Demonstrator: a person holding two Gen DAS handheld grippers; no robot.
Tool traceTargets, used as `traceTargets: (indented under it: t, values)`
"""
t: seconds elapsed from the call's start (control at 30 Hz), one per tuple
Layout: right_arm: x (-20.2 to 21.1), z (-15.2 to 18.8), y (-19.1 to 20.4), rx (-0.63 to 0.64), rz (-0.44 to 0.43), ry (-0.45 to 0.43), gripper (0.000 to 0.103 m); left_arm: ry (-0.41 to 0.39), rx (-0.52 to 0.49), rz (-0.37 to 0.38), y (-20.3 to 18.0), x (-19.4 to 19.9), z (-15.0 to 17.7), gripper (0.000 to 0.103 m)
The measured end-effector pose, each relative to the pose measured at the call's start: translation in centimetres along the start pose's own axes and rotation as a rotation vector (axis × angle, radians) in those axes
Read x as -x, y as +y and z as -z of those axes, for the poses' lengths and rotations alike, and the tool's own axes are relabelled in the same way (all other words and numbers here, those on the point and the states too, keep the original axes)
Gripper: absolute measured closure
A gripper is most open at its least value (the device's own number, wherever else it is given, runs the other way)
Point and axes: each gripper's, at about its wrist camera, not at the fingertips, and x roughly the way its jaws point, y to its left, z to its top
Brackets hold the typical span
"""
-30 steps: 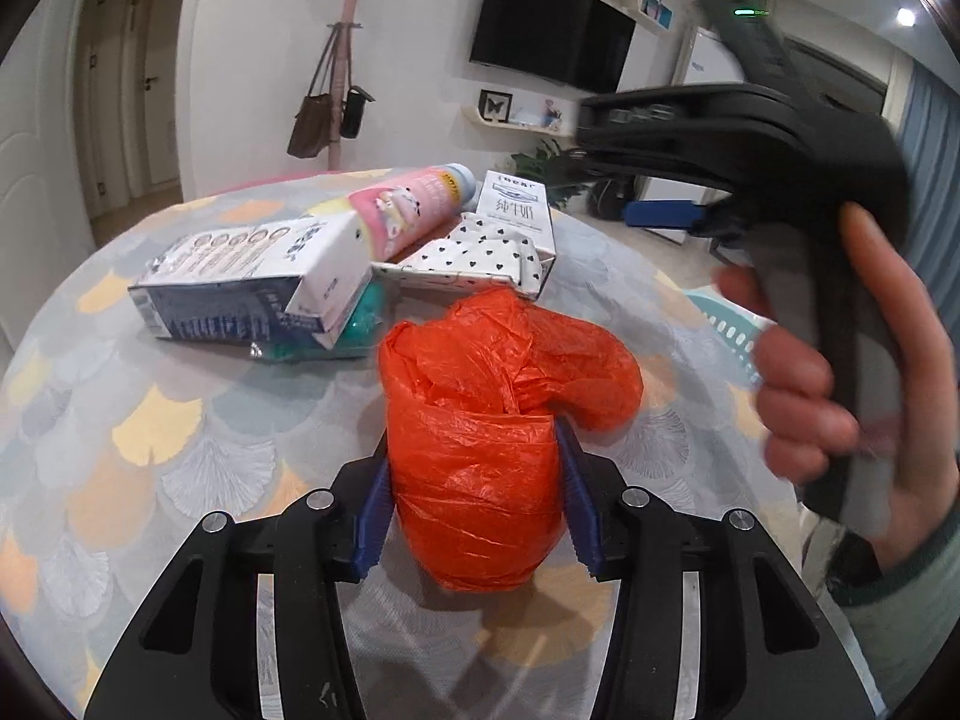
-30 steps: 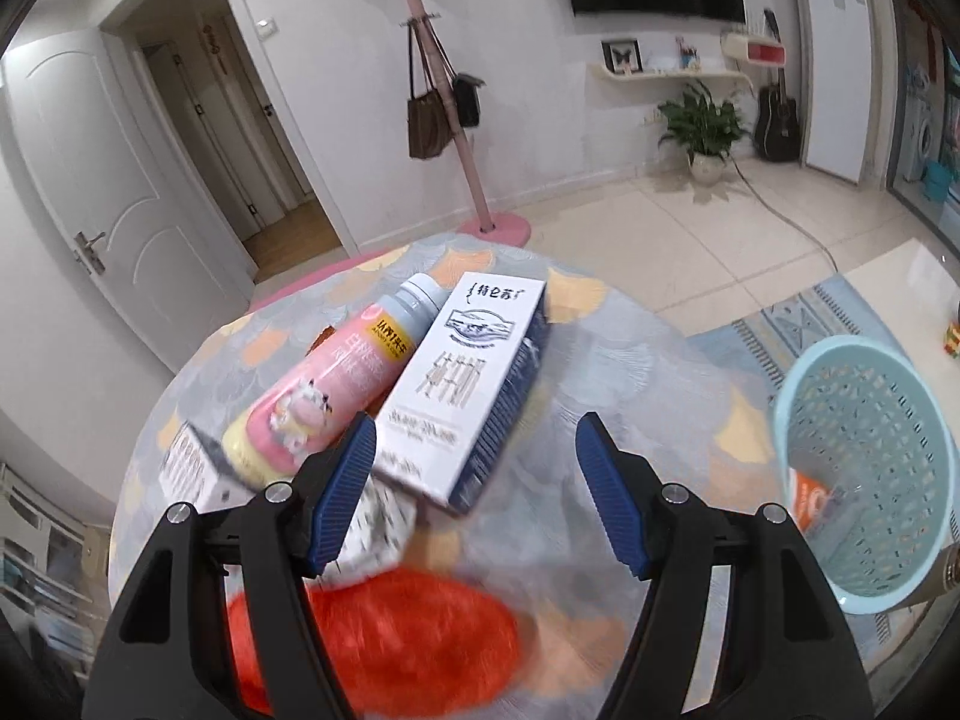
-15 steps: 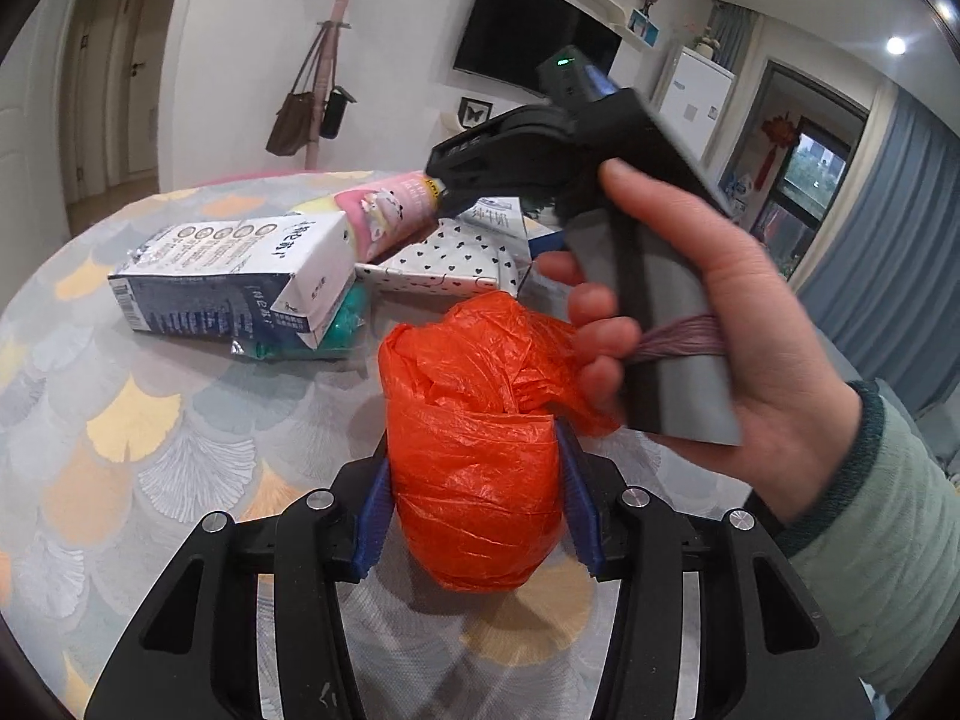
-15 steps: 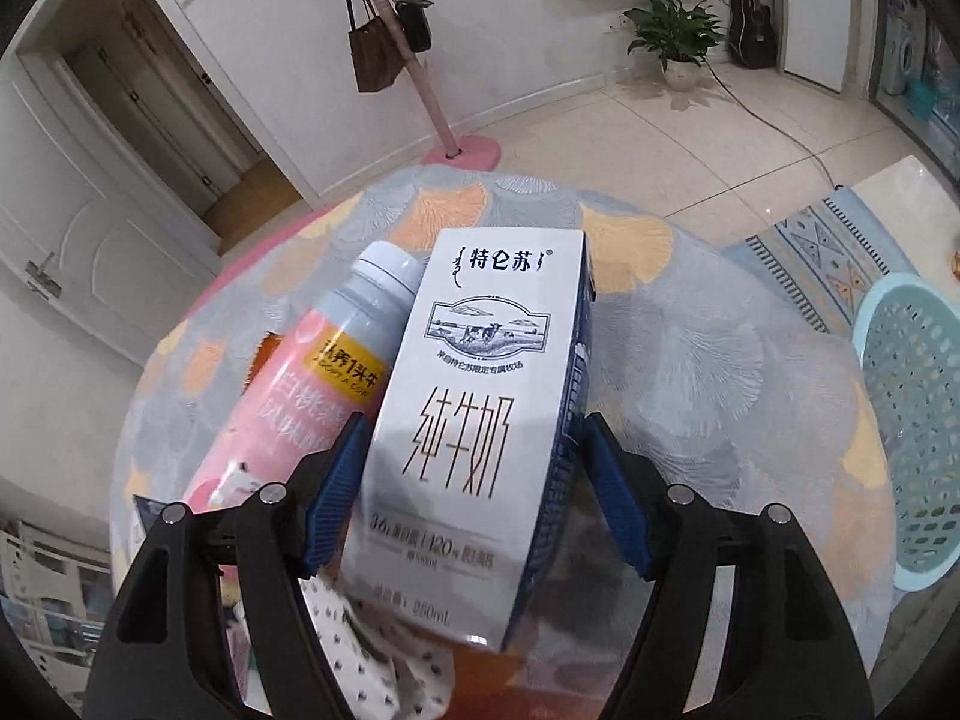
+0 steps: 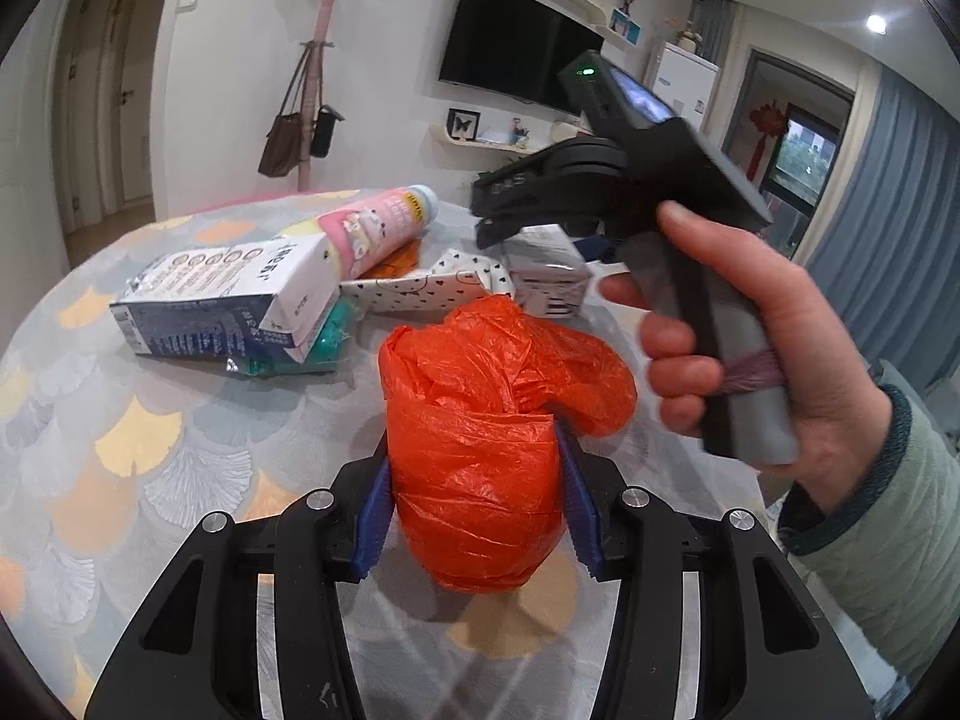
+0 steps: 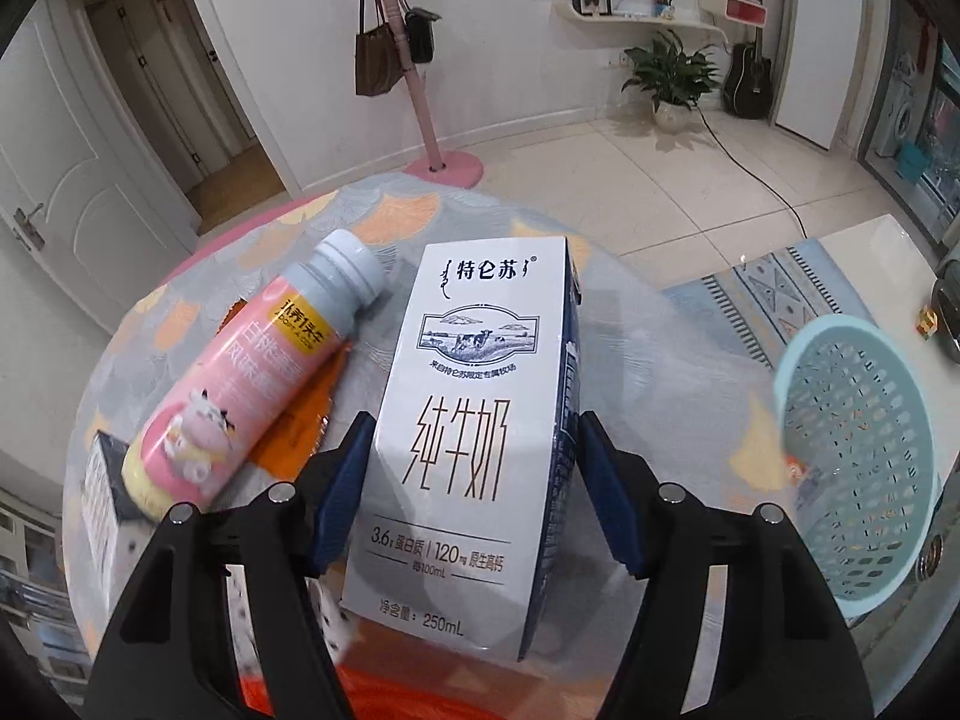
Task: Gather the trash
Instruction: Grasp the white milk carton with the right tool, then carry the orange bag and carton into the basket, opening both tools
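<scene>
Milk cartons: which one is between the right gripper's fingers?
The small white carton with the cow picture, between the right gripper fingers. The bigger blue-and-white carton lies on the table, untouched.

orange bag [image 5: 480, 450]: crumpled, upright on table | white milk carton [image 6: 474, 450]: apparently lifted | teal basket [image 6: 858, 462]: floor

Home living room: wall TV [image 5: 519, 63], coat stand [image 6: 414, 60], guitar [image 6: 749, 81], houseplant [image 6: 669, 81].
</scene>
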Motion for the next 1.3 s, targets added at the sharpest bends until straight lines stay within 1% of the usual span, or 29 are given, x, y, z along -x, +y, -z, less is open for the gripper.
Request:
traceTargets:
  t: [0.13, 0.3, 0.43, 0.57, 0.67, 0.77, 0.83, 0.87, 0.93, 0.97, 1.03, 1.13, 1.2, 1.3]
  values:
    - [2.9, 0.7, -1.8, 0.008, -0.009, -0.058, 0.039, -0.009, 0.017, 0.072, -0.9, 0.5, -0.3, 0.057]
    - [7.0, 1.2, -4.5, -0.004, -0.035, -0.148, 0.039, -0.040, -0.045, 0.080, -3.6, 1.2, -1.5, 0.057]
    - [10.3, 1.0, -7.2, -0.029, -0.035, -0.221, 0.039, -0.059, -0.090, 0.091, -5.5, 1.2, -2.9, 0.057]
    - [13.6, 0.9, -10.2, -0.045, 0.005, -0.305, 0.039, -0.073, -0.123, 0.098, -7.3, 0.4, -5.0, 0.057]
    - [15.2, 0.7, -12.6, -0.058, 0.041, -0.349, 0.039, -0.077, -0.145, 0.106, -8.9, -0.7, -6.3, 0.057]
    - [16.3, 0.8, -15.6, -0.077, 0.110, -0.385, 0.039, -0.069, -0.172, 0.098, -10.7, -2.4, -7.5, 0.057]
    - [16.3, 0.9, -17.4, -0.100, 0.123, -0.385, 0.039, -0.053, -0.180, 0.092, -12.1, -4.0, -8.4, 0.057]
    - [16.1, 1.1, -18.7, -0.122, 0.127, -0.377, 0.039, -0.043, -0.187, 0.075, -12.7, -4.8, -8.7, 0.057]
    - [15.4, 1.3, -20.6, -0.155, 0.139, -0.363, 0.039, -0.010, -0.236, -0.024, -14.7, -6.9, -9.4, 0.057]
    - [15.1, 1.5, -21.8, -0.174, 0.149, -0.354, 0.039, -0.001, -0.251, -0.037, -15.4, -7.6, -9.6, 0.057]
    - [14.4, 1.7, -23.4, -0.201, 0.162, -0.340, 0.039, 0.019, -0.262, 0.012, -16.8, -9.3, -10.0, 0.057]
    - [12.8, 2.5, -26.1, -0.253, 0.190, -0.301, 0.039, 0.046, -0.285, 0.046, -18.6, -11.7, -10.1, 0.057]
    - [11.5, 3.2, -27.8, -0.286, 0.201, -0.269, 0.039, 0.073, -0.297, 0.044, -19.5, -13.3, -9.8, 0.057]
    - [9.8, 3.8, -29.6, -0.325, 0.210, -0.230, 0.039, 0.138, -0.312, 0.044, -20.5, -16.5, -9.4, 0.057]
